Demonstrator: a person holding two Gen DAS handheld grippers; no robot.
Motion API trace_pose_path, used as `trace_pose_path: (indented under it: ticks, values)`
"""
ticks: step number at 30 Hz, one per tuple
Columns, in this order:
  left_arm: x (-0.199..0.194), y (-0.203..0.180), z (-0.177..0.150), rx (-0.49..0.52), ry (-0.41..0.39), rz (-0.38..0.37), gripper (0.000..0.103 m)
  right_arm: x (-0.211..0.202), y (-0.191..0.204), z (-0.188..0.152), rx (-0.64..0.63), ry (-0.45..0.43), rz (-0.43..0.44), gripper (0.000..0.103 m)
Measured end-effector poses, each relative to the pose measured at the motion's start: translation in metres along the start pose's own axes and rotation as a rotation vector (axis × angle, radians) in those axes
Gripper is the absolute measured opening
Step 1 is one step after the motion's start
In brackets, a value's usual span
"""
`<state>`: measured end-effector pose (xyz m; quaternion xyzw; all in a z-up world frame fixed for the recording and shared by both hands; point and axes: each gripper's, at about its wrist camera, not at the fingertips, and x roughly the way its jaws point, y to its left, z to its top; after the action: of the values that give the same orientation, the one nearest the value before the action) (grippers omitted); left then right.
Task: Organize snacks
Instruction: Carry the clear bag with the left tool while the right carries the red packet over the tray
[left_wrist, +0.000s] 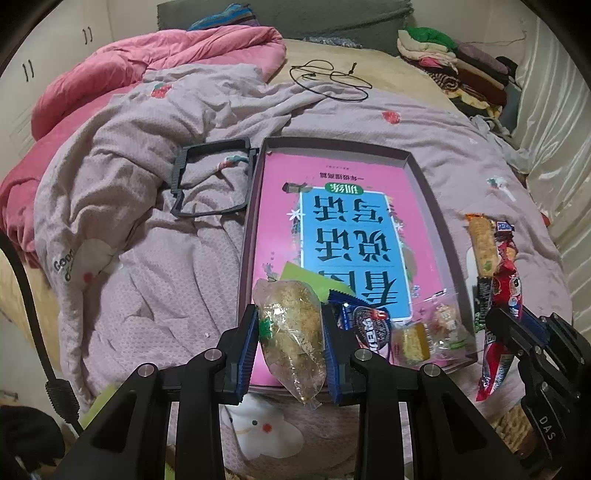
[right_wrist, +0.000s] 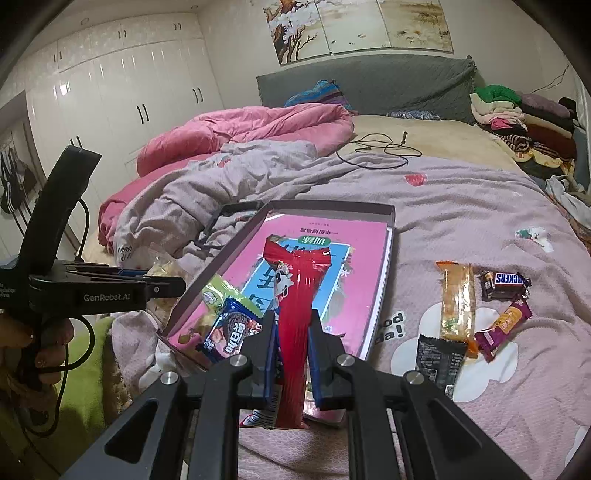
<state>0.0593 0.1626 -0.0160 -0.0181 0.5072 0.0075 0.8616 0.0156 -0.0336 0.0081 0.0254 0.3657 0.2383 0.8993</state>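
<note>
We see both views under soft, even indoor light with weak shadows. Fisheye bending curves the room toward dark vignetted corners. Glare streaks the glossy wardrobe doors (right_wrist: 122, 85) and glints off the red snack wrapper (right_wrist: 295, 314). Focus holds sharp mid-frame, while the folded clothes pile (left_wrist: 461, 70) softens near the rim.

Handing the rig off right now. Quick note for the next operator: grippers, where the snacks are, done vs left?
Left gripper: shut on a clear bag of crumbly snack, over the tray's near edge.
Right gripper: shut on a long red packet, also over the tray.
Tray: Oreo pack, green packet and small clear-wrapped sweets already inside.
Left: release both held items, then move the Snickers, orange bar, purple packet and black packet off the blanket.
</note>
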Motion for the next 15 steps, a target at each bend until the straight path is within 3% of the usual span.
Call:
trace_pose_path:
  ticks: [15]
  values:
    - [0.021,-0.028,0.007,0.086,-0.002,0.007,0.033,0.027,-0.004,-0.006,0.013,0.048,-0.003,0.015]
